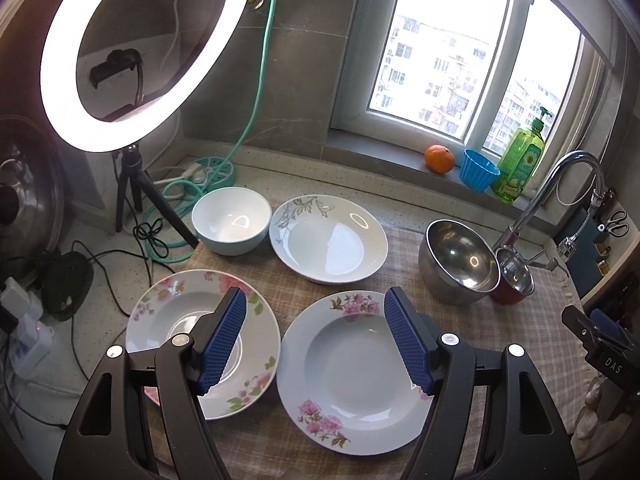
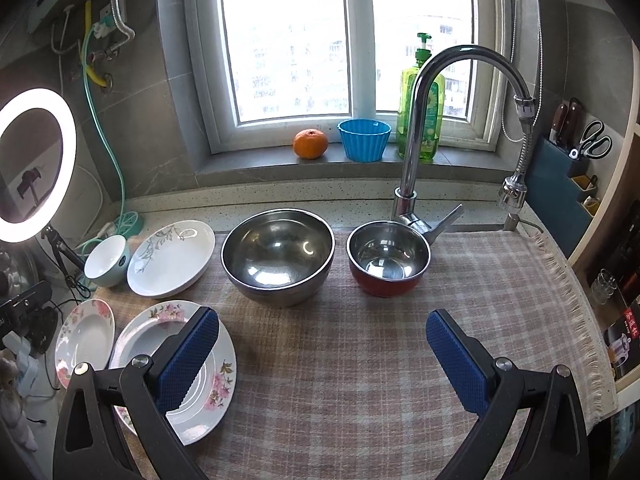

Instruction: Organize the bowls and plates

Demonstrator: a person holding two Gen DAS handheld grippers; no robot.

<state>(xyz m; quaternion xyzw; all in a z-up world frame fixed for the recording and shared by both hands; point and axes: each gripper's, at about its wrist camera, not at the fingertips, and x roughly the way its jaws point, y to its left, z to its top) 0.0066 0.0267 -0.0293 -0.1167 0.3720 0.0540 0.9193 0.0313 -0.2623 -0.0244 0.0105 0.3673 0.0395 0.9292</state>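
Two pink-flowered plates lie side by side on the checked cloth: one on the left (image 1: pixel 168 316) (image 2: pixel 84 336), one on the right (image 1: pixel 352 364) (image 2: pixel 216 372). Behind them stand a white bowl (image 1: pixel 230 220) (image 2: pixel 107 260) and a leaf-patterned plate (image 1: pixel 328 238) (image 2: pixel 172 258). A large steel bowl (image 1: pixel 460 266) (image 2: pixel 278 258) and a small red-sided steel bowl (image 1: pixel 514 278) (image 2: pixel 388 258) stand to the right. My left gripper (image 1: pixel 314 340) is open and empty above the flowered plates. My right gripper (image 2: pixel 322 360) is open and empty above bare cloth; it also shows in the left wrist view (image 1: pixel 596 336).
A ring light on a tripod (image 1: pixel 132 52) and cables stand at the left. A faucet (image 2: pixel 436 120) rises behind the steel bowls. An orange (image 2: pixel 310 143), a blue cup (image 2: pixel 364 140) and a green soap bottle (image 2: pixel 420 112) sit on the windowsill. The checked cloth (image 2: pixel 360 340) covers the counter.
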